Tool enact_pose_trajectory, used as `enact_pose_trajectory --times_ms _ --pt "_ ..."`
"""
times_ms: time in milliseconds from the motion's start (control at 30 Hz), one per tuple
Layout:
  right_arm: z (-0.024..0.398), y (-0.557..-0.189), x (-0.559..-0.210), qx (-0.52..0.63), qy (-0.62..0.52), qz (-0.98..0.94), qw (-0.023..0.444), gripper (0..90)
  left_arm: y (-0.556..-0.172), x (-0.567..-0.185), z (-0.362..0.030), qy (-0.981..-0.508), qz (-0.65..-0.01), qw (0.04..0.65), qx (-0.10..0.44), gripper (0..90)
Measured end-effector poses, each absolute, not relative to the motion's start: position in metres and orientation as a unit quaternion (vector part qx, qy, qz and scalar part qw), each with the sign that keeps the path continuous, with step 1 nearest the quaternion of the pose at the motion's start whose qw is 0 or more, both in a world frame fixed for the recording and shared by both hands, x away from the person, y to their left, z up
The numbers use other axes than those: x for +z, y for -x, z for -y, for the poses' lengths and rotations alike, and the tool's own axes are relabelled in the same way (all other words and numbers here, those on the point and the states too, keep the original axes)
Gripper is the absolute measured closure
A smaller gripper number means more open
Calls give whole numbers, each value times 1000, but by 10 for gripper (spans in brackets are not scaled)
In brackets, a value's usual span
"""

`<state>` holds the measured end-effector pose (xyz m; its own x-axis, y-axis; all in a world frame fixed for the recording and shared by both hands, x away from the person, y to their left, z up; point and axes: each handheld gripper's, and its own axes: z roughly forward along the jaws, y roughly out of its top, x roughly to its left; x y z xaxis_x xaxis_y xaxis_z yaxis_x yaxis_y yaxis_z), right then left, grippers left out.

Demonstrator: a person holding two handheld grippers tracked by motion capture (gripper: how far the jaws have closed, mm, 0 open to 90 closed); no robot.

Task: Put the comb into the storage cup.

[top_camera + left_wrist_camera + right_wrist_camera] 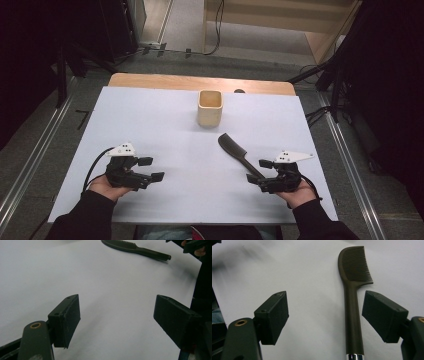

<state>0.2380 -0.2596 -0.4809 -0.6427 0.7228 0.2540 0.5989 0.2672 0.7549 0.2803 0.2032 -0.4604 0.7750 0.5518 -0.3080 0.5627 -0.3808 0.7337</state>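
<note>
Between my right gripper's (324, 317) wide-apart jaws lies the comb (352, 302), handle lined up for grasping; my left gripper (116, 320) waits, jaws apart.

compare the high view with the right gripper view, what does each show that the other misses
High view alone: the cup beyond the comb, the left claw open over the sheet, both forearms, the floor around the table.

Right gripper view alone: the comb's fine teeth close up, and a metal band at the handle's end.

Both: the dark comb lying flat on the white sheet, with the right claw open, its jaws either side of the handle and not gripping it.
</note>
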Motion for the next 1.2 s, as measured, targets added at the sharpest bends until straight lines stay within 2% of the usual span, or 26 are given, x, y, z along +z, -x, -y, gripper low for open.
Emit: enact_pose_trajectory --times_ms 1200 --pt "278 -248 -476 453 -454 -758 115 195 -281 -460 -205 -830 -337 445 -4 222"
